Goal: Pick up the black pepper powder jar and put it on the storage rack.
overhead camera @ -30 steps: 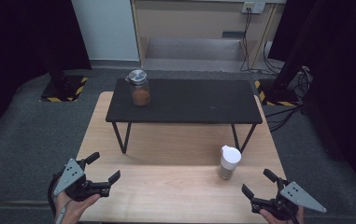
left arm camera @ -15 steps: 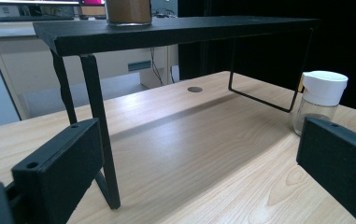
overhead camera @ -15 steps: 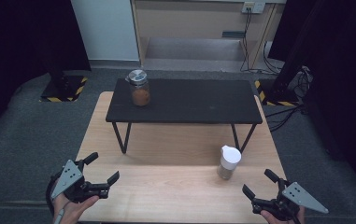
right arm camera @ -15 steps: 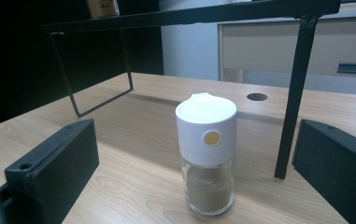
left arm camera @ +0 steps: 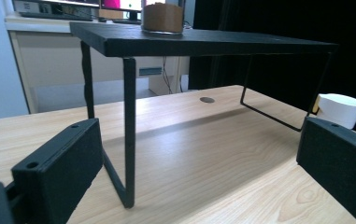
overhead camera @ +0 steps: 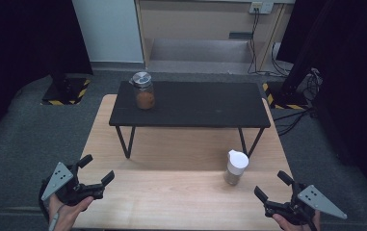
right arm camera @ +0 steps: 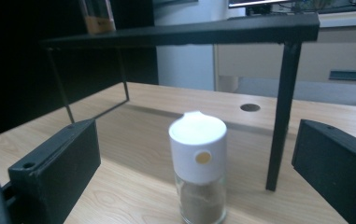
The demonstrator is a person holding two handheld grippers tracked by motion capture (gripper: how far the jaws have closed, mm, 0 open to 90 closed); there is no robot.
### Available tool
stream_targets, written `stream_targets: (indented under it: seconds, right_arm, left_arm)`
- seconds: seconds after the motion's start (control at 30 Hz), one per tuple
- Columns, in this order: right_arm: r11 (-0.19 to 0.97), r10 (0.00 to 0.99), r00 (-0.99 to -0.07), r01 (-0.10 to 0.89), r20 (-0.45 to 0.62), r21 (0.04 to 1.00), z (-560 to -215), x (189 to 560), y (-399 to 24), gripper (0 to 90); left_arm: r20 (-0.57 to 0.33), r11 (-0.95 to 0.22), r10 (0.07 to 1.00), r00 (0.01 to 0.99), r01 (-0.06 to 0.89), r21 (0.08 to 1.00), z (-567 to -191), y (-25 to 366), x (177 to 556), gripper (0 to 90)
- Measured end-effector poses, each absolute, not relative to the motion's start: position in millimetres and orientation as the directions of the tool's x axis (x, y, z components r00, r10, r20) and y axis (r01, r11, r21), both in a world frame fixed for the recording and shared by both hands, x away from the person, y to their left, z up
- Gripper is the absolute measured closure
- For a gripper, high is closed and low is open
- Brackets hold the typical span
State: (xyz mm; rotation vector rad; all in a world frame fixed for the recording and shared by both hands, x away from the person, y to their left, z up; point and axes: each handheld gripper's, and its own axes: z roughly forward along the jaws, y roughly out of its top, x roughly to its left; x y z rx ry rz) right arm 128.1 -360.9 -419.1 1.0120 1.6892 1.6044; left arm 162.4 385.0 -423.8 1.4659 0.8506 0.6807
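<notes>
The right gripper [overhead camera: 270,186] was held low at the near right corner of the wooden table [overhead camera: 181,202], its jaws spread wide with nothing between them. In the right gripper view those jaws framed the spice shaker [right arm camera: 198,164], which stood straight ahead but apart from both of them. The left gripper [overhead camera: 96,169] was held at the near left corner, likewise wide open and empty, and was aimed toward the black shelf [overhead camera: 190,104] that stood across the table.

The shaker [overhead camera: 235,166] was seen on the bare wood just in front of the shelf's right leg, near the right gripper and well apart from the left. It stood upright, its long axis vertical, with the white cap on top and brown contents below; the small round spot on the cap faced the right gripper.

Nothing had yet been grasped, so the work was judged to be at its very start: approach, closing and any carrying were all left. A brown-filled jar [overhead camera: 144,91] stood untouched on the shelf's far left end.
</notes>
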Motion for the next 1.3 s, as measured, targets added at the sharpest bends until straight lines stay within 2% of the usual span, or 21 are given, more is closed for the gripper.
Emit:
stream_targets:
  seconds: [0.77,1.3]
  right_arm:
    - [0.097,0.797,-0.602,0.212,0.052,0.972,-340,157,-372,3.4]
    - [0.175,0.772,-0.635,0.27,0.038,0.947,-328,190,-366,4.0]
  left_arm:
    - [-0.062,-0.007,0.811,0.581,0.115,0.993,-423,383,165,0.0]
    - [-0.054,-0.023,0.804,0.592,0.121,0.992,-422,382,167,0.0]
